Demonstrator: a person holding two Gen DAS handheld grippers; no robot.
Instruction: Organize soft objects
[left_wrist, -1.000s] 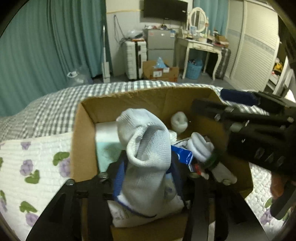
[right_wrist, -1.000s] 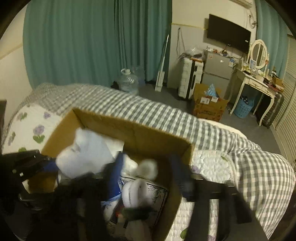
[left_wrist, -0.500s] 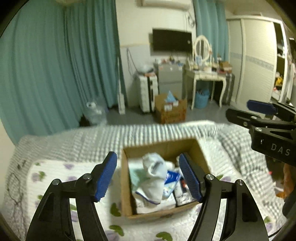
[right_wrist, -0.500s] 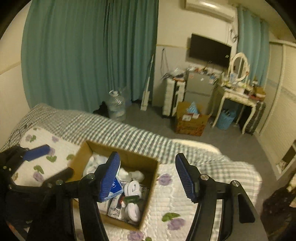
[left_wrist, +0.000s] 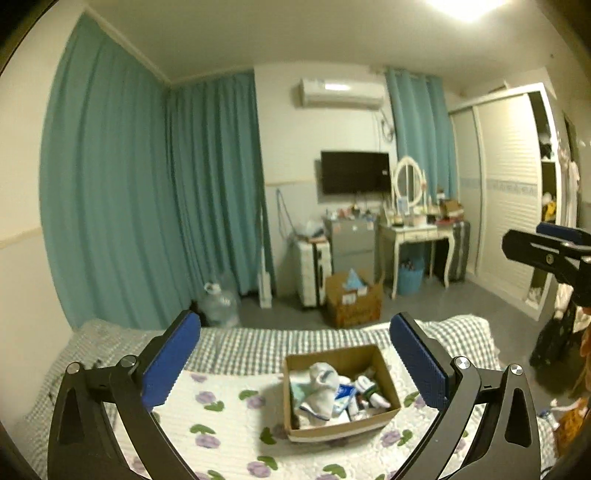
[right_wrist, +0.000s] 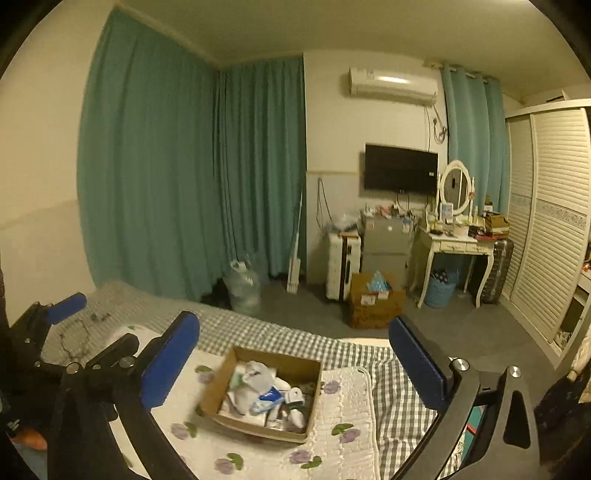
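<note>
One cardboard box (left_wrist: 341, 393) sits on the bed, and it holds the soft things: a bunched white sock (left_wrist: 322, 376) toward its left side, a second rolled white sock (right_wrist: 295, 397) toward the right, and a blue-and-white packet (left_wrist: 343, 392) between them. More small items lie under these, too blurred to count. The box stands open-topped on a white quilt (left_wrist: 229, 421) printed with purple flowers and green leaves; nothing lies on the quilt just beside it.

Two grippers are in play. The left gripper (left_wrist: 295, 363) hangs well above the bed with its blue pads spread wide and nothing between them; the box shows in the gap, far below. The right gripper (right_wrist: 291, 360) is held the same way, jaws wide and empty, also well clear of the box. Each shows at the edge of the other's view.

Under the quilt lies a grey-and-white checked bedspread (right_wrist: 273, 338), which reaches to the far edge of the bed. Beyond it is grey floor. Teal curtains (right_wrist: 184, 177) cover the left wall and corner, with another teal panel to the right of one air conditioner (right_wrist: 393, 86). Below that hangs one dark television (right_wrist: 400, 170). One white dressing table (right_wrist: 454, 243) carries an oval mirror. One white suitcase (right_wrist: 343, 266), a second cardboard box (right_wrist: 375, 304) on the floor, one blue basket (right_wrist: 439, 291) and one large water bottle (right_wrist: 242, 286) stand along the wall. White slatted wardrobe doors (right_wrist: 550, 221) fill the right side.
</note>
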